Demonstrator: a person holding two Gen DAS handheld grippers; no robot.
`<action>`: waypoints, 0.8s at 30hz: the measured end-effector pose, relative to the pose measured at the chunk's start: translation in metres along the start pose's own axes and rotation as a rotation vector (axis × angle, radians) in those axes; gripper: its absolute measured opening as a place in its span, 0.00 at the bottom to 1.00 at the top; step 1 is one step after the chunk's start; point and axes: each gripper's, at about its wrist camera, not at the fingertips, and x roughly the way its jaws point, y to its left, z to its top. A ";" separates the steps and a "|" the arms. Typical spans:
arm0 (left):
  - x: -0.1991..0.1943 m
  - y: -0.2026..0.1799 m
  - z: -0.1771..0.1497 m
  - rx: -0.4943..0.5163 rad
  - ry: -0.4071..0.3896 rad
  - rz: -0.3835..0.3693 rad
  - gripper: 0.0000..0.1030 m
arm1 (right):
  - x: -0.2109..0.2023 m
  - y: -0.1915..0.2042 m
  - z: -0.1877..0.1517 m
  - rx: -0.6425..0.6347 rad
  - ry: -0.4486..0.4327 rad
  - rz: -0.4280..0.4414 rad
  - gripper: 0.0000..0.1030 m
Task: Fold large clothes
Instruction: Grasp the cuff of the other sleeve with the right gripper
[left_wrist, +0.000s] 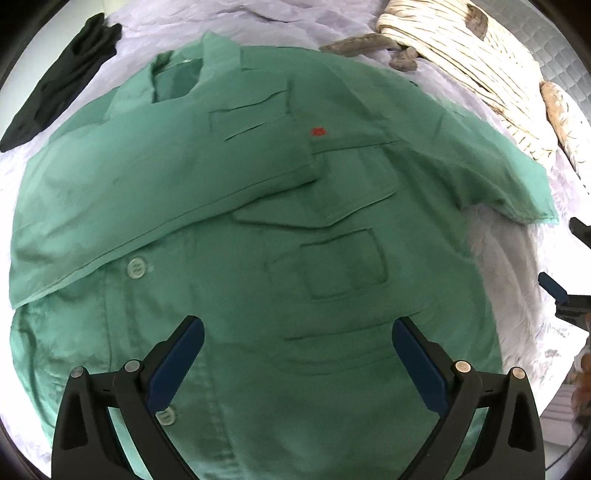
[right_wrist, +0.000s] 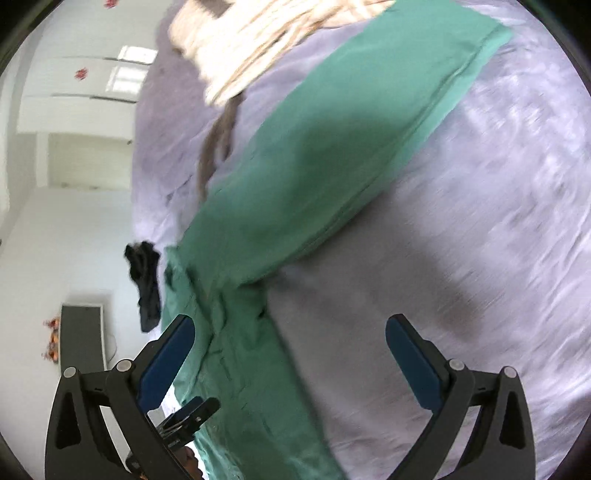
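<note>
The left gripper (left_wrist: 298, 363) hangs over one green shirt (left_wrist: 258, 229), its jaws spread wide with nothing between them but cloth lying flat below. Two pale buttons show: one (left_wrist: 165, 416) just inside the left finger, another (left_wrist: 137, 268) farther ahead on the placket. Ahead of the jaws lie a chest pocket (left_wrist: 343, 267) and, past it, one sleeve (left_wrist: 155, 206) folded across the chest. The collar (left_wrist: 177, 77) is farthest. The shirt rests on a lilac sheet (left_wrist: 517, 280).

Beyond the shirt lie two other garments: a black one (left_wrist: 59, 81) far ahead to the left and a cream striped one (left_wrist: 454, 48) far ahead to the right. At the right edge of this view the right gripper's tips show, apart from the shirt.

The right gripper (right_wrist: 290, 363) is tilted, its view blurred, jaws equally wide and holding nothing. The shirt's (right_wrist: 314, 177) edge runs under its left finger, and the other sleeve stretches ahead between the jaws and away to the right. Bare sheet (right_wrist: 480, 240) lies under the right finger. The black garment (right_wrist: 144, 284) sits ahead left, the striped one (right_wrist: 243, 48) farthest.
</note>
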 end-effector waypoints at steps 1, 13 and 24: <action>-0.001 -0.001 0.000 -0.001 0.000 -0.005 0.99 | -0.003 -0.005 0.010 0.007 -0.005 -0.023 1.00; 0.002 -0.026 0.024 0.010 -0.015 -0.014 0.99 | -0.025 -0.062 0.118 0.152 -0.200 -0.028 1.00; 0.005 -0.015 0.040 -0.024 -0.031 0.001 0.99 | -0.013 -0.090 0.145 0.416 -0.266 0.207 0.51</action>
